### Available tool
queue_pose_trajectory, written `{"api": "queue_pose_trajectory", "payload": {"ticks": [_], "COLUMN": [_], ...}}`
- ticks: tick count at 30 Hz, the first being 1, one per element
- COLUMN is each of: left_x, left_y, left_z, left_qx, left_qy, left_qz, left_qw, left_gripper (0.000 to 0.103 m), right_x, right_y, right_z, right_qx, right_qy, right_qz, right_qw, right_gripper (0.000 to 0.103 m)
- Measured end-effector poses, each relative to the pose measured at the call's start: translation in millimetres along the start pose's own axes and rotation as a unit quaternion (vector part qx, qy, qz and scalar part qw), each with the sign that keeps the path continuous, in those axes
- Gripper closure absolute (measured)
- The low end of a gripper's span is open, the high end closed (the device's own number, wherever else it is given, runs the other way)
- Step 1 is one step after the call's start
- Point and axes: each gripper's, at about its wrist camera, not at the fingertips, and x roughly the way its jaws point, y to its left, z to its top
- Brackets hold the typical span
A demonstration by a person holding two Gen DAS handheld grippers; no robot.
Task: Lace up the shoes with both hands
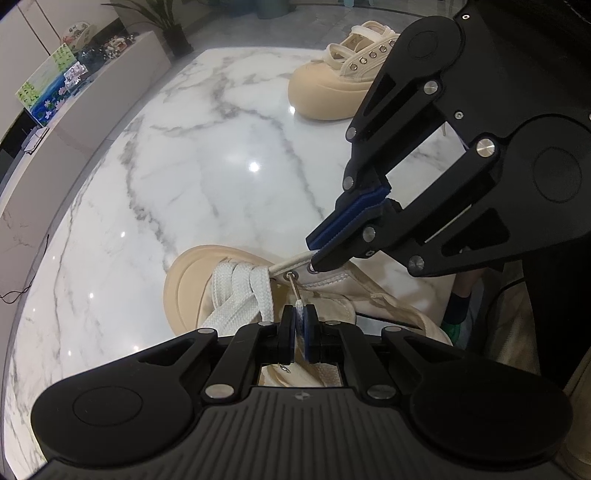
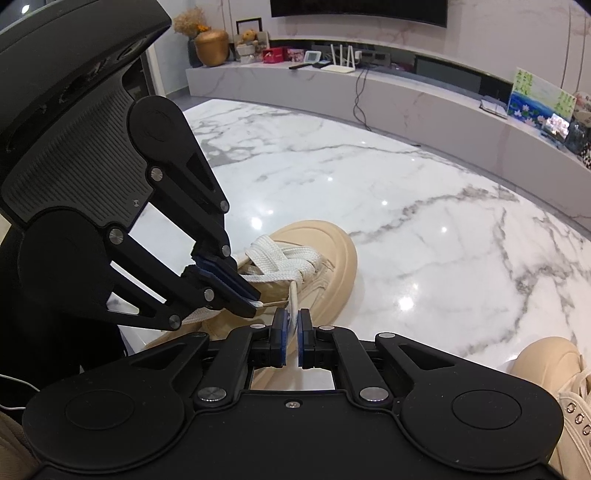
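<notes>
While looking down along both claws, found the beige shoe (image 2: 328,254) standing on the white marble table (image 2: 424,206), close to its near edge, toe toward the table's middle. Saw white lace (image 1: 240,291) crossed in broad bands over the toe end only, with bare eyelets further back.

Found the left gripper (image 1: 300,318) pressed together on the stiff lace tip (image 1: 296,303), just above an eyelet on the shoe's flap. Found the right gripper (image 2: 293,322) likewise clamped on a strand of the same lace running up from the shoe. Noted the two claws nearly meeting over the open throat, tips just beside each other.

Could not see the heel end: hidden in the left wrist view under the left gripper's black body, and in the right wrist view behind both tools' linkages.

Spotted a second shoe (image 1: 328,92) of the same kind well apart on the table, partly covered by the right gripper's arm, mostly unlaced. Beyond the table, made out a low marble ledge (image 2: 406,96) carrying a painting (image 2: 535,99), a white router (image 2: 340,66) and a gold vase (image 2: 211,48); also a potted plant (image 1: 173,33) on the floor.
</notes>
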Motion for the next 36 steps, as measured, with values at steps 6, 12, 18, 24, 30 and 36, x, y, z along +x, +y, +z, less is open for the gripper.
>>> {"api": "queue_pose_trajectory", "payload": {"ticks": [6, 12, 18, 24, 30, 36], "left_x": [-1.6, -2.1, -2.8, -2.7, -1.9, -0.5], "left_y": [1.9, 2.5, 3.3, 4.1, 4.9, 5.7], "left_z": [1.7, 2.9, 4.3, 5.7, 7.9, 10.7], "left_qx": [-0.004, -0.008, -0.01, -0.011, -0.012, -0.01], "left_qy": [-0.004, -0.007, -0.011, -0.014, -0.016, -0.017], "left_qz": [0.005, 0.007, 0.009, 0.01, 0.011, 0.011], "left_qw": [1.0, 0.9999, 0.9998, 0.9998, 0.9997, 0.9997], "left_gripper": [0.1, 0.1, 0.1, 0.1, 0.1, 0.1], "right_x": [-3.0, -5.0, -5.8, -6.7, -5.5, -4.0], "right_y": [-4.5, -4.4, -4.0, -3.9, -2.7, -1.3], "right_z": [-2.5, -3.9, -3.7, -3.4, -2.7, -2.3], "right_qx": [-0.001, 0.0, -0.002, -0.004, -0.006, -0.008], "right_qy": [-0.001, -0.001, -0.001, 0.0, 0.0, 0.0], "right_qz": [0.002, 0.0, -0.001, -0.002, 0.0, 0.002], "right_qw": [1.0, 1.0, 1.0, 1.0, 1.0, 1.0], "right_gripper": [0.1, 0.1, 0.1, 0.099, 0.099, 0.099]}}
